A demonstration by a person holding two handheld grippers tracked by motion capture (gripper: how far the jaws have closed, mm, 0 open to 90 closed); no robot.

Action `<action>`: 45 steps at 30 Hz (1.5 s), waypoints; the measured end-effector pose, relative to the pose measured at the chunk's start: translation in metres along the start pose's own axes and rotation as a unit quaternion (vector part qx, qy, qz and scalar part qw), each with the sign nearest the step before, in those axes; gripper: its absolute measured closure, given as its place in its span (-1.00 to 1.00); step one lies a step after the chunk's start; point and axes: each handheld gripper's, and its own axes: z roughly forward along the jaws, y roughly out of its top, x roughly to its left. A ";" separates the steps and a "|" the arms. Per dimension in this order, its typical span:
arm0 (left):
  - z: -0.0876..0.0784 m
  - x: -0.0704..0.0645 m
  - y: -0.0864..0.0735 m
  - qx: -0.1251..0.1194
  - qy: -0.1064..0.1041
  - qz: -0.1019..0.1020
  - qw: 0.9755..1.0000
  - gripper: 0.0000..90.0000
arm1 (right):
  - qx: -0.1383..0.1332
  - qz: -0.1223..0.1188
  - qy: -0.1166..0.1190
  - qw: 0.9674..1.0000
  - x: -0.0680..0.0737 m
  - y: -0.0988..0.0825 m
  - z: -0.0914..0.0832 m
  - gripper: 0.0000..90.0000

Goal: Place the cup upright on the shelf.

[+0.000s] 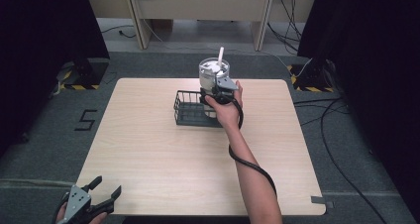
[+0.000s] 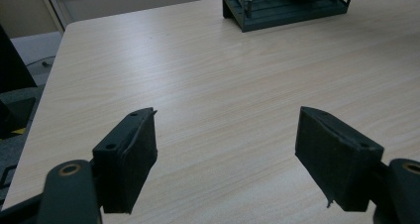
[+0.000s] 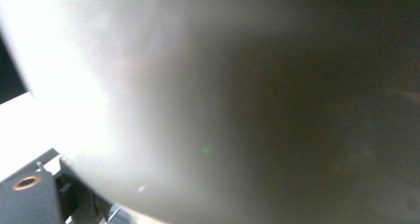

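A clear cup (image 1: 213,71) with white contents and a white stick (image 1: 221,53) standing in it is held up over the far right corner of a black wire basket (image 1: 187,110). My right gripper (image 1: 218,85) is shut on the cup's near side. In the right gripper view the cup (image 3: 223,100) is a pale blur pressed close to the camera. My left gripper (image 1: 106,187) rests at the table's near left corner, open and holding nothing. From the left gripper view its jaws stand wide apart (image 2: 228,115), and the basket (image 2: 287,6) sits far ahead.
The light wooden table (image 1: 163,154) has rounded corners. Black curtains hang on both sides. Cables (image 1: 337,135) run across the floor at the right, and a "5" mark (image 1: 85,120) lies on the floor at the left.
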 end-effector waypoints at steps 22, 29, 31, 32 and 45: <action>0.000 -0.001 0.000 0.000 -0.002 0.005 1.000 -0.48 | -0.027 -0.008 0.004 1.000 0.001 -0.013 -0.014 -0.92; 0.001 -0.002 0.001 -0.001 -0.004 0.008 1.000 -0.48 | -0.023 -0.009 0.007 1.000 -0.002 -0.017 -0.027 -0.89; 0.002 -0.002 0.002 0.000 -0.005 0.009 1.000 -0.48 | -0.024 -0.004 0.007 1.000 -0.004 -0.018 -0.036 -0.88; 0.002 -0.002 0.002 -0.001 -0.005 0.009 1.000 -0.48 | -0.024 -0.004 0.007 1.000 -0.004 -0.018 -0.036 -0.88; 0.011 -0.003 0.005 -0.002 -0.014 0.014 1.000 -0.49 | -0.017 0.001 0.006 1.000 -0.017 -0.023 -0.080 -0.82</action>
